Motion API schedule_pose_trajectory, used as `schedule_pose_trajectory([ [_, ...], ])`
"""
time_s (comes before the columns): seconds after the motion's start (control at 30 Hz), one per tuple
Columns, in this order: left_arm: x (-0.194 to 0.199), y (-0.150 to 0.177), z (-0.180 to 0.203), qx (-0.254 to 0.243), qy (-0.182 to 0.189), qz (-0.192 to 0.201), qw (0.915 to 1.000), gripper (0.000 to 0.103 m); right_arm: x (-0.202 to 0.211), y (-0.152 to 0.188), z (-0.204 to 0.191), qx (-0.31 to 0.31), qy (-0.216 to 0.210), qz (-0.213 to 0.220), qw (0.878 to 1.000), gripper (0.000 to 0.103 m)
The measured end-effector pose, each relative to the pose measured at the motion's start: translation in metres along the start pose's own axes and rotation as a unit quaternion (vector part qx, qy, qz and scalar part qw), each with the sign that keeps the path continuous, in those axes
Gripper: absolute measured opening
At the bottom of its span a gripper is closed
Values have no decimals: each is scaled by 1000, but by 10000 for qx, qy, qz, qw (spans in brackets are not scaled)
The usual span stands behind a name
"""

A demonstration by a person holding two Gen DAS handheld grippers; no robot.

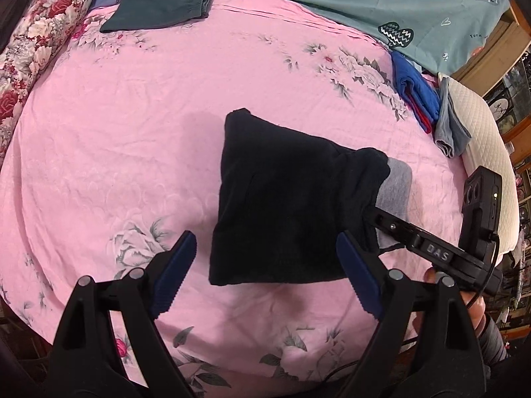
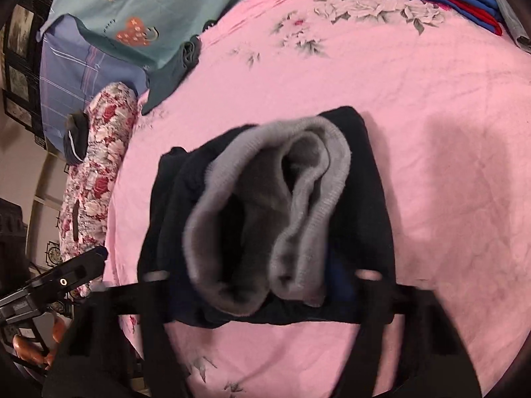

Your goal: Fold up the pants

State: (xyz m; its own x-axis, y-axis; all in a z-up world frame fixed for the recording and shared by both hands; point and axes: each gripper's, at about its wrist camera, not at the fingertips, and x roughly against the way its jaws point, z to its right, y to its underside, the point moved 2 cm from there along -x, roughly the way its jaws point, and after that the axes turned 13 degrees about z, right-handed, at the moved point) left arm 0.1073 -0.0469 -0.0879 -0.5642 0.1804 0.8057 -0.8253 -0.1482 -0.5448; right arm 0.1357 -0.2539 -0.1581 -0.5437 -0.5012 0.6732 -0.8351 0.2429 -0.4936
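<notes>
- Black pants [image 1: 282,199], folded into a compact bundle, lying on the pink floral bed sheet [image 1: 116,152] just ahead of the left tongs [image 1: 265,278].
- Long axis of the bundle running away from the left tongs, leaning slightly leftward; grey fleece lining [image 2: 265,219] of the waist opening turned toward the right tongs [image 2: 262,275].
- Left tongs spread wide and empty, blue pads [image 1: 174,275] either side of the bundle's near edge, not touching it.
- Right tongs pushed in at the bundle's lined end, fingers buried in black fabric; cannot tell whether clenched or released.
- Beyond the left tongs, far off to the left: dark green garment [image 1: 159,8] and a red-rose floral roll [image 1: 36,43].
- Far off to the right: blue and red folded clothes [image 1: 416,96] beside a white quilted pillow [image 1: 488,152].
- Teal patterned cover [image 1: 332,0] along the far edge.
</notes>
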Motion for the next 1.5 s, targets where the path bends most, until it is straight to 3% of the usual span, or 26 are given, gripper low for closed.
schedule_pose_trajectory([
  [0.03,0,0,-3,42,-11,2,10000,88,2,-1,-1,54,-32,5,10000,28],
  [0.13,-1,-2,-8,172,-42,-3,9998,88,23,-10,-10,265,-246,232,9991,24],
  [0.27,-3,-3,-6,136,-6,-7,9999,88,61,-21,-16,455,-609,727,9944,24],
  [0.43,-14,-1,5,-147,63,-53,9999,88,26,-7,43,-102,-69,258,9996,29],
  [0.5,-21,-1,11,-409,-3,57,9991,87,22,-2,57,-275,-259,240,9990,33],
  [0.53,-26,-1,15,-592,-70,94,9982,86,25,-3,58,-372,-338,228,9985,42],
  [0.6,-41,7,21,-1141,-433,125,9924,82,37,-7,60,-569,-341,218,9976,48],
  [0.7,-63,25,23,-1477,-564,-133,9873,74,65,-18,60,-566,-50,575,9967,48],
  [0.77,-65,30,21,-1479,-589,-48,9872,74,89,-28,51,-503,-56,1013,9936,48],
  [0.9,-68,29,18,-1403,-556,-61,9885,78,102,-47,6,392,-299,1333,9899,38],
  [1.03,-66,29,16,-1349,-523,-25,9895,78,74,-52,-23,929,-520,1124,9879,31],
  [1.1,-66,30,16,-1323,-511,-2,9899,79,48,-51,-20,1131,-374,902,9888,31],
  [1.13,-66,30,16,-1320,-509,6,9899,81,32,-50,-10,1189,-86,770,9899,28],
  [1.2,-69,31,16,-1309,-420,-8,9905,82,4,-47,20,1069,281,495,9926,21],
  [1.27,-73,34,15,-1330,-414,-19,9903,83,-6,-44,46,628,-102,489,9968,21],
  [1.5,-52,35,5,-1147,-131,128,9932,85,2,-51,45,222,5,389,9990,21],
])
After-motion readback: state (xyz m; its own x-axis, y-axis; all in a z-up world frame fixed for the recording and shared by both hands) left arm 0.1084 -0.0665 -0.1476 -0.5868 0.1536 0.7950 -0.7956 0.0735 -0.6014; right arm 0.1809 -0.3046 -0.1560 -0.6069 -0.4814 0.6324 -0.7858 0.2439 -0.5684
